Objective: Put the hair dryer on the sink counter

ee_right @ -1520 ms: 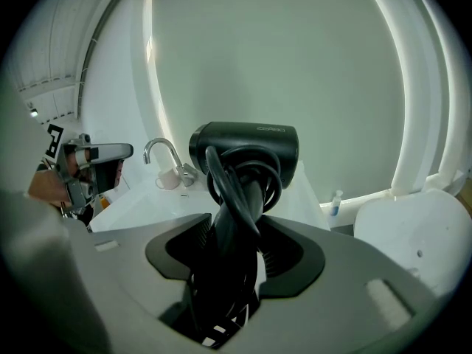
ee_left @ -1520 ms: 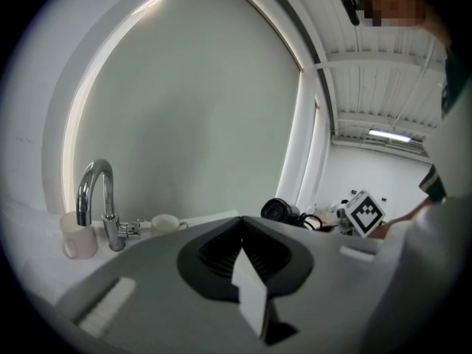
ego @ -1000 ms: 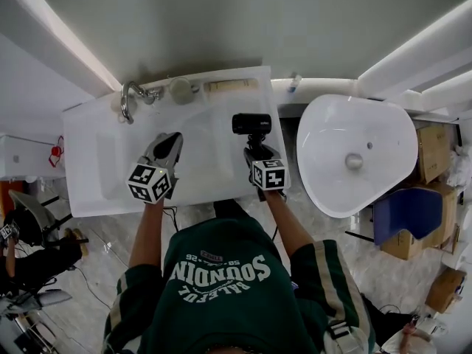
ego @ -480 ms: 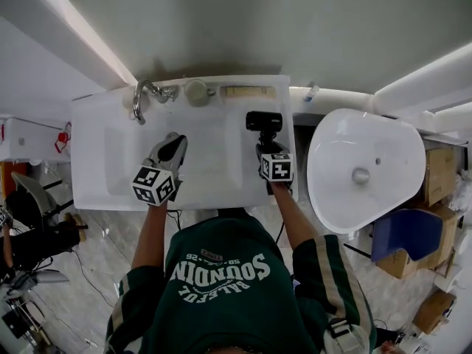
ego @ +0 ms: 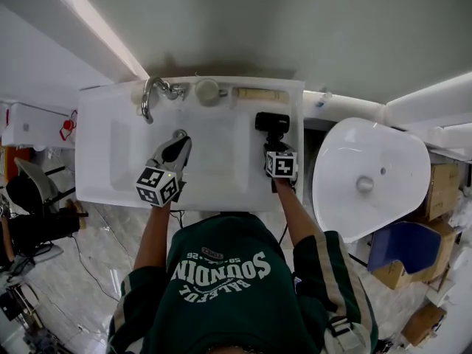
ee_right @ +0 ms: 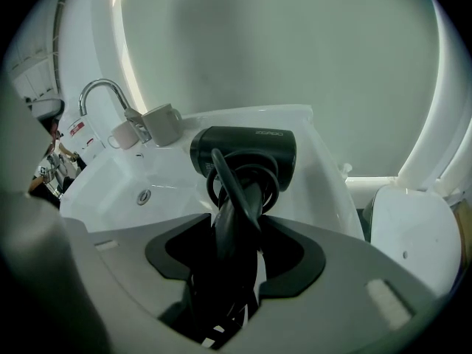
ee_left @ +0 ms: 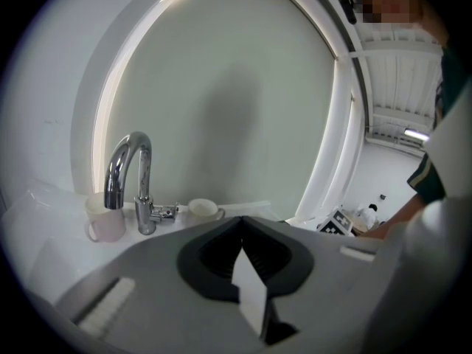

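The hair dryer (ego: 271, 122) is clamped by its cord-wrapped handle in the right gripper (ego: 275, 144), over the right end of the sink counter (ego: 293, 98). Contact with the counter cannot be confirmed. Set-down and release are judged outstanding. The left gripper (ego: 178, 140) is closed on nothing.

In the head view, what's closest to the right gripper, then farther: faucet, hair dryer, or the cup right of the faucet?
1. The hair dryer, held in the right gripper.
2. The cup, farther back, leftward.
3. The faucet, farthest left.
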`<control>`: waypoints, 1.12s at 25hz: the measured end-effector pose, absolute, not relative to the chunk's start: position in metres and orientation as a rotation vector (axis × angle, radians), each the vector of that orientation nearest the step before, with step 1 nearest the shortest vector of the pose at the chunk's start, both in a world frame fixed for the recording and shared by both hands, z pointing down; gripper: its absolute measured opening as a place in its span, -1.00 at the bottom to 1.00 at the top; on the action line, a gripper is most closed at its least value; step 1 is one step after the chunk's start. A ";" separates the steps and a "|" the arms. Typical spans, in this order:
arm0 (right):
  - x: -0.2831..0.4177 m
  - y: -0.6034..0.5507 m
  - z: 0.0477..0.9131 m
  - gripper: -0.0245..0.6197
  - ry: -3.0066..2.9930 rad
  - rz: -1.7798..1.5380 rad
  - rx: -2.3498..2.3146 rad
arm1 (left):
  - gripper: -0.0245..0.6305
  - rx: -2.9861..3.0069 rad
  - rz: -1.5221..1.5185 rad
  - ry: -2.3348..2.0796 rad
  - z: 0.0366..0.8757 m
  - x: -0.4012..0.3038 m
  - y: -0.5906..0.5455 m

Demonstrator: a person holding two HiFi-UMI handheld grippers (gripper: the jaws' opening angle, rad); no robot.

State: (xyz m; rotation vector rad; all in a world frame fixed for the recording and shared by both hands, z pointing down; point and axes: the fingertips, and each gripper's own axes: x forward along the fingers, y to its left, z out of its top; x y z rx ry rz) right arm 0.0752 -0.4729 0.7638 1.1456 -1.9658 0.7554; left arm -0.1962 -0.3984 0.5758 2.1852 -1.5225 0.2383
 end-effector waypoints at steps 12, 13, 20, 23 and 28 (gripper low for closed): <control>0.076 -0.475 0.769 -0.30 -1.946 0.746 1.142 | -0.77 2.156 0.241 -1.511 0.587 -0.193 -0.391; 0.076 -0.475 0.766 -0.30 -1.954 0.753 1.147 | -0.77 2.161 0.241 -1.509 0.587 -0.194 -0.391; 0.078 -0.471 0.725 -0.30 -2.024 0.741 1.240 | -0.77 2.207 0.216 -1.488 0.577 -0.206 -0.402; 0.072 -0.473 0.701 -0.30 -2.079 0.705 1.300 | -0.77 2.240 0.213 -1.465 0.572 -0.207 -0.409; 0.039 -0.481 0.665 -0.30 -2.167 0.639 1.321 | -0.77 2.291 0.192 -1.450 0.559 -0.214 -0.416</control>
